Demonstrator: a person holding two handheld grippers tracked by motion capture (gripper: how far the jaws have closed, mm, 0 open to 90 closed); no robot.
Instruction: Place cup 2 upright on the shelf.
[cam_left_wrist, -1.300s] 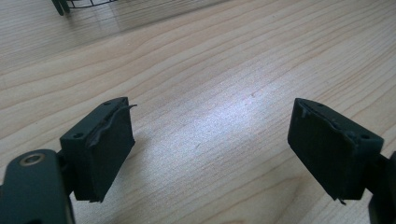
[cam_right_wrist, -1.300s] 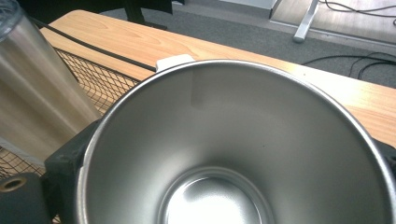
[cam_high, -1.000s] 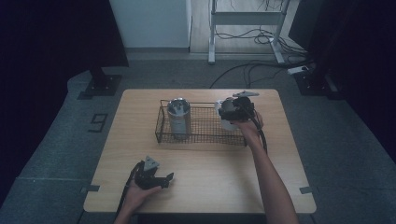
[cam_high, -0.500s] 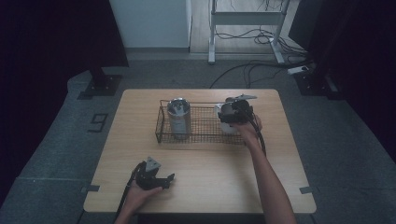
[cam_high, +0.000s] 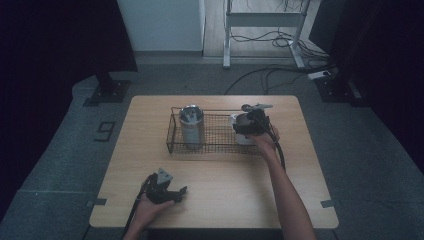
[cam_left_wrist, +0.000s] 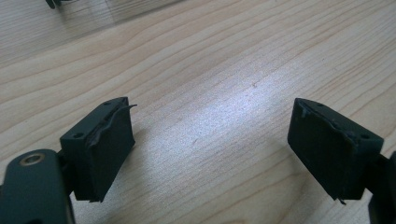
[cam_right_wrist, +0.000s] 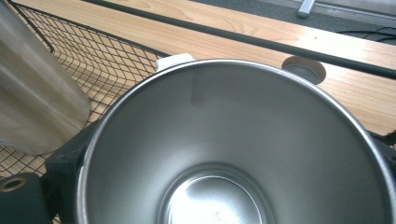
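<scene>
Jaws of my right gripper (cam_high: 248, 125) clamp a round, smooth steel cup (cam_right_wrist: 233, 140) at the black wire-mesh basket's (cam_high: 172, 142) right end; left gripper (cam_high: 175, 192) gapes empty.

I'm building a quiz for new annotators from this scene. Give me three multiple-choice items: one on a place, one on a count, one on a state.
1. Where does the tall steel cup stand?
A. On the floor
B. At the left end of the wire basket
C. At the table's front edge

2. How many cups are in sight?
A. Two
B. Four
C. None

3. How are the left hand-held gripper's jaws?
A. Shut on a spoon
B. Shut on a cup
C. Open, nothing between them

Key: 1 B, the high view shows it upright inside the basket's left end. 2 A, the tall steel cup plus the second cup held in the right hand-held gripper. 3 C, the left gripper view shows bare table between its wide-apart jaws.
</scene>
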